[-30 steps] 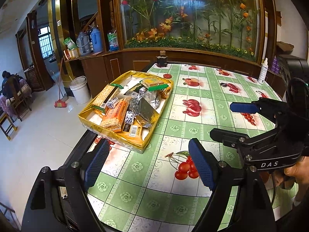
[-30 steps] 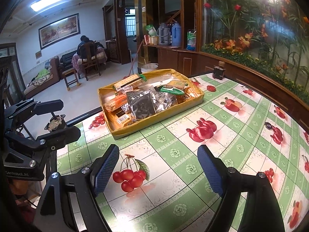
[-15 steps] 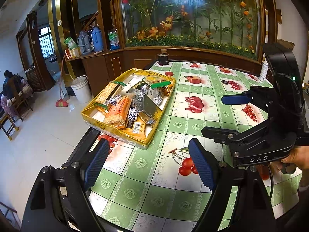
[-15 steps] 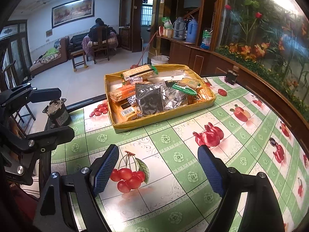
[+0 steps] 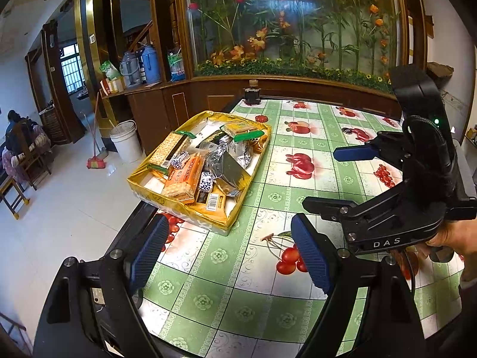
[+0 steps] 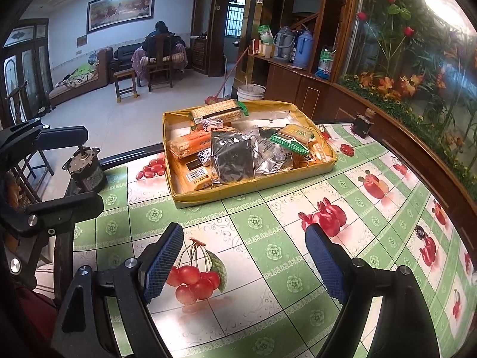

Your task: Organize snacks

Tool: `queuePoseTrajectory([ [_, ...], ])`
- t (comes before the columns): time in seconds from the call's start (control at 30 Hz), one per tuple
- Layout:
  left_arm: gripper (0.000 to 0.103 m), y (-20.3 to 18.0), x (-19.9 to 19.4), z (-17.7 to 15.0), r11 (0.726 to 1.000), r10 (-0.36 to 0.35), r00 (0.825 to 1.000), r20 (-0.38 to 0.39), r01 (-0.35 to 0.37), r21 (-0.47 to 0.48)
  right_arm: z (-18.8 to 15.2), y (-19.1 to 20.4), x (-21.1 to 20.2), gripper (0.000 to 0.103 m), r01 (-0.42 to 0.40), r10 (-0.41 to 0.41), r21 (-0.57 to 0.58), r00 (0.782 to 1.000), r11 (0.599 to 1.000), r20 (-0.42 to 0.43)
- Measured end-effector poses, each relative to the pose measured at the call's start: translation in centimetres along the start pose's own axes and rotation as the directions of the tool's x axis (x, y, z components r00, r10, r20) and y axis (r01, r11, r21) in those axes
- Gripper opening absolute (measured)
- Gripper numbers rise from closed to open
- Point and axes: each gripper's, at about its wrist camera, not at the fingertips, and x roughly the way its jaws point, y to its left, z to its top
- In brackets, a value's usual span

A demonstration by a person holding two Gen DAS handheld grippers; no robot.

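A shallow yellow box (image 5: 222, 226) heaped with snack packets (image 6: 232, 155) sits near the table's edge on a green fruit-print tablecloth (image 6: 268, 250), a silver foil pouch (image 5: 229, 170) on top. The left gripper (image 5: 229, 253) and right gripper (image 6: 244, 256) both hover over bare cloth short of the box, jaws spread wide and empty (blue pads touching nothing).

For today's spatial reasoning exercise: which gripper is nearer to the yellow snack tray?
Left, though only narrowly. The left gripper hovers open just short of the yellow snack tray's near corner. The right gripper hovers open a little farther back over the cherry print.
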Motion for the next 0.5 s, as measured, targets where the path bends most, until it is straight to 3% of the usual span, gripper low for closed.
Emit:
queuePoseTrajectory([
  [0.5,0.085,-0.07,-0.07,0.0,1.0,-0.021,1.0,-0.005,0.021,-0.001,0.87,0.05,0.3,0.086,-0.006,0.006,-0.029,1.0,1.0,0.0],
])
